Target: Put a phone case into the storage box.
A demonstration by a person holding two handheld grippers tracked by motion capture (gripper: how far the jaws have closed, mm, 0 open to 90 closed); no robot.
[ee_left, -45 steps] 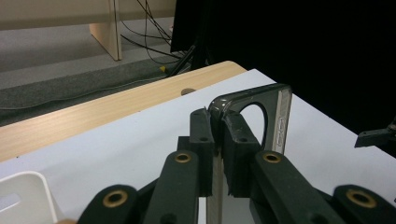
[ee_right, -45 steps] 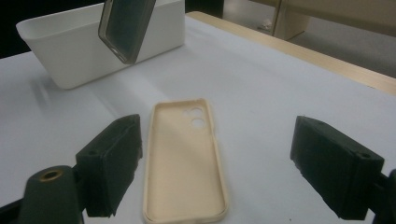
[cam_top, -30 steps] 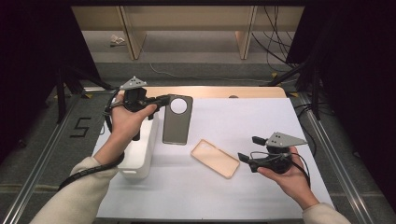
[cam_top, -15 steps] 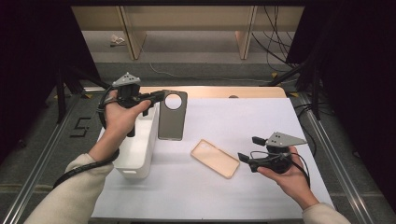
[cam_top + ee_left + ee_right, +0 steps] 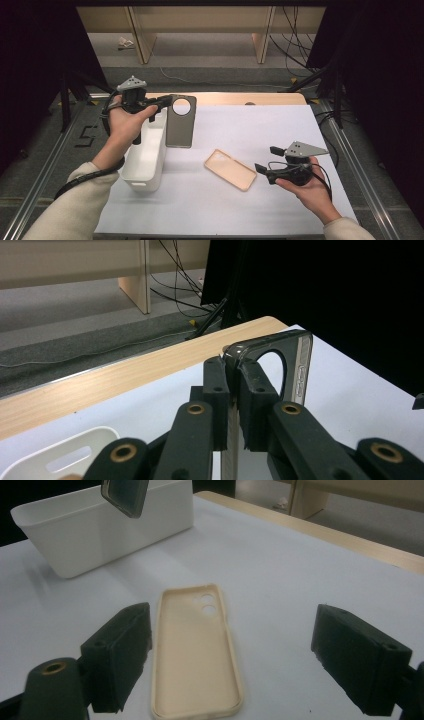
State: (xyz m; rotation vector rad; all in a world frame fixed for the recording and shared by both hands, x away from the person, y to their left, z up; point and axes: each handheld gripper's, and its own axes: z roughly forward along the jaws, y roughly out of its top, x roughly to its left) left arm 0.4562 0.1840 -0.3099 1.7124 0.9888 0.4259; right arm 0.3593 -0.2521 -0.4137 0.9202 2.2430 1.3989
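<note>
Dark phone case lifted beside the white bin

On the counter (image 5: 280, 125), the white bin (image 5: 145, 160) sits at 9 o'clock; the left gripper (image 5: 167, 100) has its jaws clamped on the dark case (image 5: 180, 122), held in the air, while the right gripper (image 5: 265, 160), jaws wide and empty, faces the beige case (image 5: 230, 169) at centre.

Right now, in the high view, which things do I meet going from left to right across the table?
White bin → dark phone case held up by the left tongs → beige phone case lying flat → right tongs, open.
</note>
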